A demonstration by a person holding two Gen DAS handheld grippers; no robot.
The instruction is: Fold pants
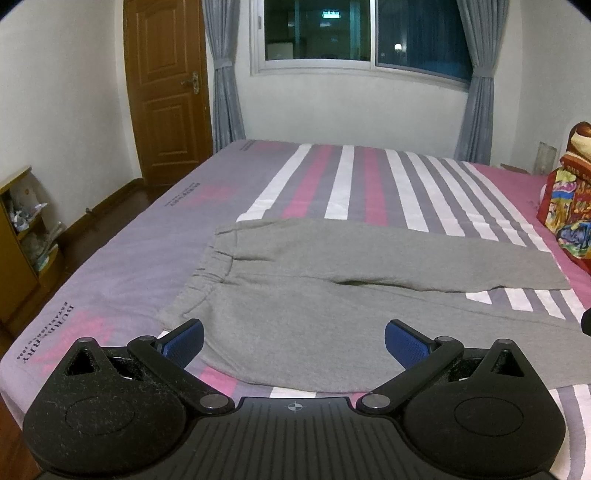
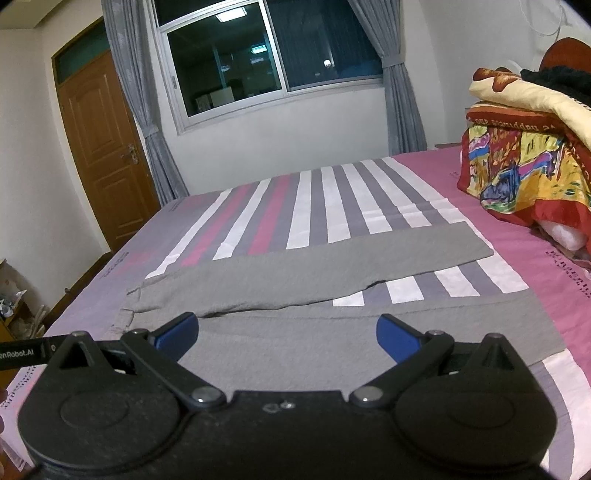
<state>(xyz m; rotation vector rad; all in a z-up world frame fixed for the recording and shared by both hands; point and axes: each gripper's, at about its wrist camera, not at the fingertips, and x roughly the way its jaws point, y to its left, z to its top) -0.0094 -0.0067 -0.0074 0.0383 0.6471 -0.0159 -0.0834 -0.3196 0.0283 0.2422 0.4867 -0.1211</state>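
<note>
Grey sweatpants point(image 1: 314, 280) lie flat on the striped bed, waistband point(image 1: 210, 266) to the left and both legs stretched out to the right in a narrow V. My left gripper point(image 1: 293, 341) hovers open over the near hip area, blue pads wide apart with nothing between them. In the right wrist view the same pants point(image 2: 314, 273) run across the bed, the near leg point(image 2: 406, 328) passing under my right gripper point(image 2: 286, 334), which is also open and holds nothing. A bit of the other gripper point(image 2: 26, 354) shows at the left edge.
The bed point(image 1: 129, 266) has a purple, pink and white striped cover. A colourful folded blanket pile point(image 2: 524, 147) sits at its right side. A wooden door point(image 1: 166, 88), a curtained window point(image 1: 354, 33) and a small shelf point(image 1: 22, 236) stand beyond the bed.
</note>
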